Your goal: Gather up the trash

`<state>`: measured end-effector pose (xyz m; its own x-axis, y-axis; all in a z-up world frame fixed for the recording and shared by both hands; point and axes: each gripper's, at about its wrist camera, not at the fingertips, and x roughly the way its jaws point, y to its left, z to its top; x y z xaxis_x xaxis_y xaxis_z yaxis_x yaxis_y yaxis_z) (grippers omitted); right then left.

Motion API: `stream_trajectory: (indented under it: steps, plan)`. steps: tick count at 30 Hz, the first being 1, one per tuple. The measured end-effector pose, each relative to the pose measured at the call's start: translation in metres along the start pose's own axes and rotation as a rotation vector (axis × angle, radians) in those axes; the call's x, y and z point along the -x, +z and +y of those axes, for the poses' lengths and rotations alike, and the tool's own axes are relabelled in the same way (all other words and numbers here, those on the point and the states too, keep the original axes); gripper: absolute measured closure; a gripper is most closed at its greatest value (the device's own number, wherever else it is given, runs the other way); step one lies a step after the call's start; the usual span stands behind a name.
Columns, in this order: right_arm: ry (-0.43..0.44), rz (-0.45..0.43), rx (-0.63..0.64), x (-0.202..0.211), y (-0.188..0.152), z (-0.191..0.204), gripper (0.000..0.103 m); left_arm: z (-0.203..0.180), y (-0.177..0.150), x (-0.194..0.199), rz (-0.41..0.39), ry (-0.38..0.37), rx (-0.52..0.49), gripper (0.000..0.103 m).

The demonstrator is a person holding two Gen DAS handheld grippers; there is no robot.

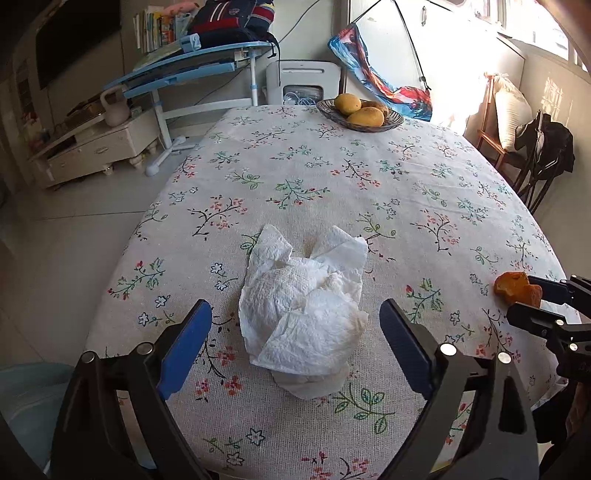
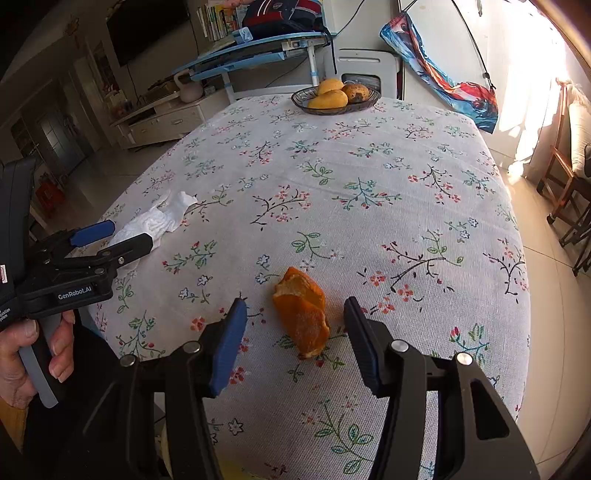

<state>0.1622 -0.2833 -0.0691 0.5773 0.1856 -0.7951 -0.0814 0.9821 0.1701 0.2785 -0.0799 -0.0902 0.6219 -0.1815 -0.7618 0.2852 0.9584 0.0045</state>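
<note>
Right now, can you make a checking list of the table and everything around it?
Surface: table under a floral tablecloth, no spills seen.
Job's things: crumpled paper towel and orange peel, both lying on the cloth, apart from each other.
Clutter: dish of mangoes at the far edge.
Grippers: left gripper open, fingers either side of the paper towel, not pressing it; right gripper open around the orange peel, not touching it.
Cables: a wire runs down the wall behind the blue desk.
Surroundings: television, white cabinet, wooden chair.
</note>
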Motion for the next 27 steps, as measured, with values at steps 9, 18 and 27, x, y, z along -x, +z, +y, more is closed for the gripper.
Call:
stream_trajectory:
  steps: [9,18,27]
  plan:
    - [-0.011,0.0,0.014,-0.001,0.0,0.001,0.055,-0.003,-0.002,0.0,0.006,0.001,-0.012,0.013]
    - [-0.014,-0.003,0.035,-0.001,0.001,0.004,0.078,-0.01,-0.003,-0.001,0.007,0.001,-0.047,0.014]
    - [-0.012,-0.027,0.023,0.001,0.003,0.002,0.08,-0.027,-0.006,-0.001,0.009,-0.042,-0.126,0.074]
